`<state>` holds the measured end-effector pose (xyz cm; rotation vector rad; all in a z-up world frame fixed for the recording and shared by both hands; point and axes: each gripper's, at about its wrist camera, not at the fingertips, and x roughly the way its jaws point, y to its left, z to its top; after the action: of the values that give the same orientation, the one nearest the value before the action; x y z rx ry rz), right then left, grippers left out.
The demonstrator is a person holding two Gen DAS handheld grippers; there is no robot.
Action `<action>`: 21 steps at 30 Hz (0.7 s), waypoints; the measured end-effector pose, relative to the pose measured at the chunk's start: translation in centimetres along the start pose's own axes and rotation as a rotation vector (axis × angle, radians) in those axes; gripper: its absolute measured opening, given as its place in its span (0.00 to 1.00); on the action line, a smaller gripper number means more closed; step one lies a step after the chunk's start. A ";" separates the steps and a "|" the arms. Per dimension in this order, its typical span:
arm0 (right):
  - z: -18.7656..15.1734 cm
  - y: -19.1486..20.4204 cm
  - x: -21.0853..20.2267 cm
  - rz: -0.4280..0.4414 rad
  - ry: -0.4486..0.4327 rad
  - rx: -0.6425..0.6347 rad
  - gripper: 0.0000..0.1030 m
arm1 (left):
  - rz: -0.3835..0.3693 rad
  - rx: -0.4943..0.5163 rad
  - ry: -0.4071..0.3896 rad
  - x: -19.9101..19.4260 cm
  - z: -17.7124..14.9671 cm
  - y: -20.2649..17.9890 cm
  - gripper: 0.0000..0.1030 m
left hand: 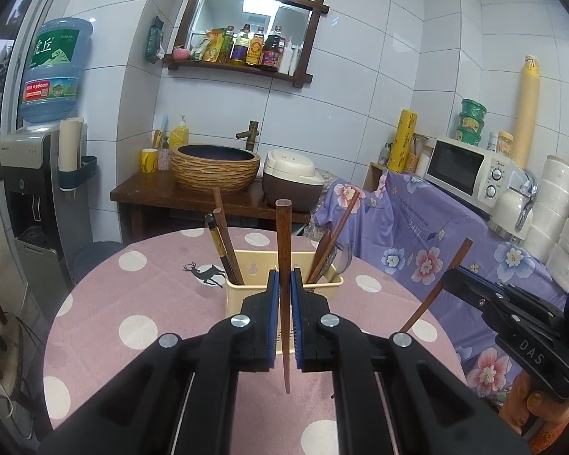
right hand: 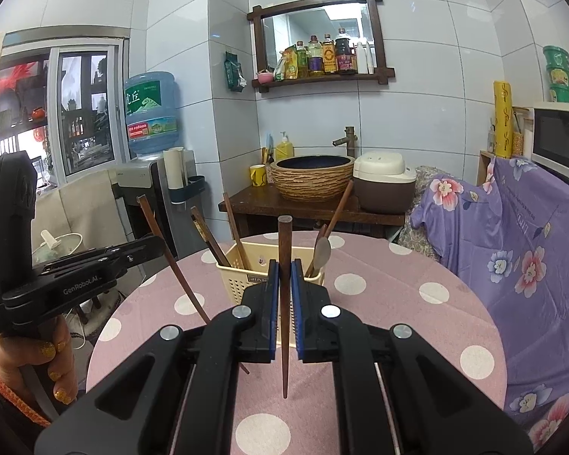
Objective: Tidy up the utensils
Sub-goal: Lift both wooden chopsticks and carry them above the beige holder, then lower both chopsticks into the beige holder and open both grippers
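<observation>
My left gripper (left hand: 283,280) is shut on a brown wooden chopstick (left hand: 283,235) that stands upright, thick end up, just in front of the cream utensil basket (left hand: 235,295). At the right of this view my right gripper (left hand: 449,276) is shut on a second, slanted chopstick (left hand: 457,261). In the right wrist view that gripper (right hand: 284,278) pinches its chopstick (right hand: 284,242) upright before the basket (right hand: 233,280). The left gripper (right hand: 157,245) shows at the left with its chopstick (right hand: 182,284). The basket holds several chopsticks and a metal spoon (right hand: 322,252).
The basket stands on a round table with a pink polka-dot cloth (left hand: 151,303). Behind are a wooden counter with a woven basin (left hand: 216,168) and a rice cooker (left hand: 290,182). A purple floral cloth (left hand: 417,235) and a microwave (left hand: 466,172) lie to the right, and a water dispenser (left hand: 26,174) to the left.
</observation>
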<state>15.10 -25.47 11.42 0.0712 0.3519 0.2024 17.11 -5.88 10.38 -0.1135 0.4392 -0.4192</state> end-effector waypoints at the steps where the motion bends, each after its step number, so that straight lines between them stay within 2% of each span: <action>1: 0.2 0.1 0.0 0.000 -0.002 -0.005 0.07 | -0.003 0.001 -0.005 0.0 0.2 0.0 0.07; 8: 2.3 0.2 0.6 0.015 0.000 -0.012 0.07 | -0.041 0.005 -0.025 -0.7 2.1 -0.1 0.07; 12: 6.7 0.6 -0.2 0.024 -0.062 -0.031 0.07 | -0.066 0.017 -0.070 -2.0 5.9 -0.4 0.07; 15: 11.0 0.9 -0.8 0.005 -0.137 -0.042 0.07 | -0.043 0.037 -0.145 -3.1 9.6 -1.0 0.07; 17: 13.5 1.3 -0.5 -0.019 -0.184 -0.045 0.07 | 0.014 0.057 -0.194 -2.9 11.6 -1.4 0.07; 19: 14.8 1.6 0.3 -0.048 -0.212 -0.049 0.07 | 0.051 0.046 -0.206 -1.7 12.8 -1.3 0.07; 21: 14.8 1.6 2.0 -0.063 -0.203 -0.036 0.07 | 0.081 0.036 -0.192 0.2 12.6 -1.0 0.07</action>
<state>21.83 -24.00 24.78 0.0448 0.1483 0.1378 22.37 -6.70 21.80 -0.0998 0.2463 -0.3332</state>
